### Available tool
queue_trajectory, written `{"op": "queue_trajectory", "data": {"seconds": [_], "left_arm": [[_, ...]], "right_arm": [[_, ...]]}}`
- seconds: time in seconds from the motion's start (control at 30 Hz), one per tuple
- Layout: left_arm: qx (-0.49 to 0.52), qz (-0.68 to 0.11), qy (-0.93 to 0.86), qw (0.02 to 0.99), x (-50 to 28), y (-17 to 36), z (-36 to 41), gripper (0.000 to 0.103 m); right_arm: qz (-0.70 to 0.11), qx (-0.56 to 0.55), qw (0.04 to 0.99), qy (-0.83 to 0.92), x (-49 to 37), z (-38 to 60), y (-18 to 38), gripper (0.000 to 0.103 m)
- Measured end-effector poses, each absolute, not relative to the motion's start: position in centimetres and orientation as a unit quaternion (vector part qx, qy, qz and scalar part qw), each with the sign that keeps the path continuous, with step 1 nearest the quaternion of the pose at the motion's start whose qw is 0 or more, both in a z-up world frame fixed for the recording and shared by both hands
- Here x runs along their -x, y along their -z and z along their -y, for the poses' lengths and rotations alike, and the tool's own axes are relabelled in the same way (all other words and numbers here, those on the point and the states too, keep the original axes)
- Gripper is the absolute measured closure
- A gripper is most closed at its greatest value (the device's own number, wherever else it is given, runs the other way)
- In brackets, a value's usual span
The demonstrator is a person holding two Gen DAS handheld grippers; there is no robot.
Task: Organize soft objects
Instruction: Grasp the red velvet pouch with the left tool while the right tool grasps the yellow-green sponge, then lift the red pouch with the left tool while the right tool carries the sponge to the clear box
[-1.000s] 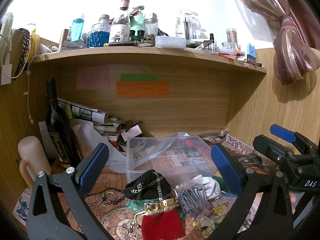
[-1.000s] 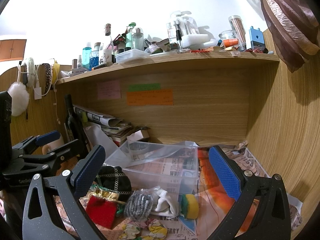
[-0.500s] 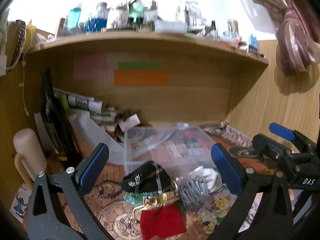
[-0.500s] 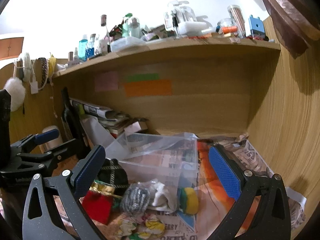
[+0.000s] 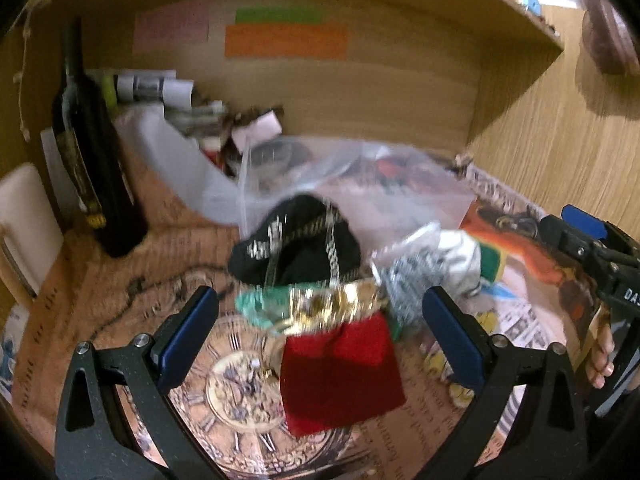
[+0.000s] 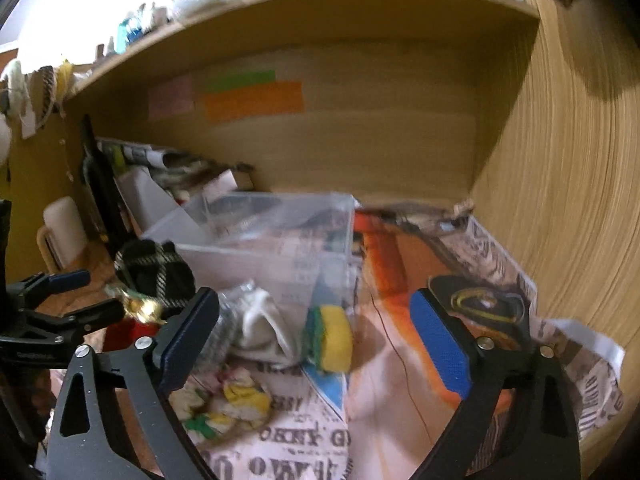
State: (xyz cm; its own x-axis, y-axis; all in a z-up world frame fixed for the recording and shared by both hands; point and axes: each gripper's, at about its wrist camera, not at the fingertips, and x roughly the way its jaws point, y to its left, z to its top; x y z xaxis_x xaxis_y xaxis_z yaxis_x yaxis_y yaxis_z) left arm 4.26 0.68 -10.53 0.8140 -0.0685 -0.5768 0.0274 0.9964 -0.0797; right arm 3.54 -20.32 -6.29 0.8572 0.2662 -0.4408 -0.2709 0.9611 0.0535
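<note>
A heap of soft things lies in front of a clear plastic box (image 6: 276, 240). In the left wrist view my left gripper (image 5: 320, 340) is open just above a red velvet pouch (image 5: 340, 372) with a gold top, with a black chain-trimmed pouch (image 5: 300, 248), a silver scourer (image 5: 412, 280) and a white cloth (image 5: 460, 256) behind it. In the right wrist view my right gripper (image 6: 316, 340) is open over the white cloth (image 6: 260, 332) and a yellow-green sponge (image 6: 332, 336). A crumpled yellow printed cloth (image 6: 224, 400) lies nearer.
A dark wine bottle (image 5: 88, 152), a cream mug (image 5: 24, 220) and stacked papers (image 5: 160, 92) stand at the left. The wooden side wall (image 6: 560, 200) closes the right. Newspaper (image 6: 320, 440) covers the desk. The shelf overhangs above.
Both grippers have dropped and moved forward toward the heap, so the objects look larger. The left gripper now frames the red pouch. Both stay open.
</note>
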Motion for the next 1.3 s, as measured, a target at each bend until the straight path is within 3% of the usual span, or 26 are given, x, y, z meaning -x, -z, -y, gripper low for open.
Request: {"op": "queue_trajectory", "data": {"seconds": [0.1,0.43,0.63,0.83,1.0,1.3], "left_arm": [[0.041,-0.320,0.025,0.946,-4.6,11.7,-0.9,0.002],[0.061,-0.363,0.037,0.929,-4.9,13.8,-1.2,0.044],[0.051,-0.345,0.041,0.936,-4.2,13.0,-1.0,0.059],[0.051,-0.351,0.052,0.934,-4.9,13.3,-1.0,0.077],[0.049,-0.333,0.059,0.940,-4.5,12.8,-0.8,0.090],[0.038,-0.286,0.069,0.955,-3.3,9.8,0.0,0.093]], "right_arm": [[-0.252,0.006,0.958,-0.135,-4.4,20.5,7.4,0.017],[-0.308,-0.010,0.941,-0.142,-6.4,21.3,10.2,0.039],[-0.323,-0.019,0.934,-0.148,-7.2,21.1,10.8,0.051],[-0.346,-0.021,0.925,-0.156,-8.2,20.6,11.8,0.075],[-0.341,-0.032,0.927,-0.154,-8.0,21.0,11.7,0.078],[-0.305,-0.035,0.941,-0.145,-6.8,21.4,9.5,0.079]]}}
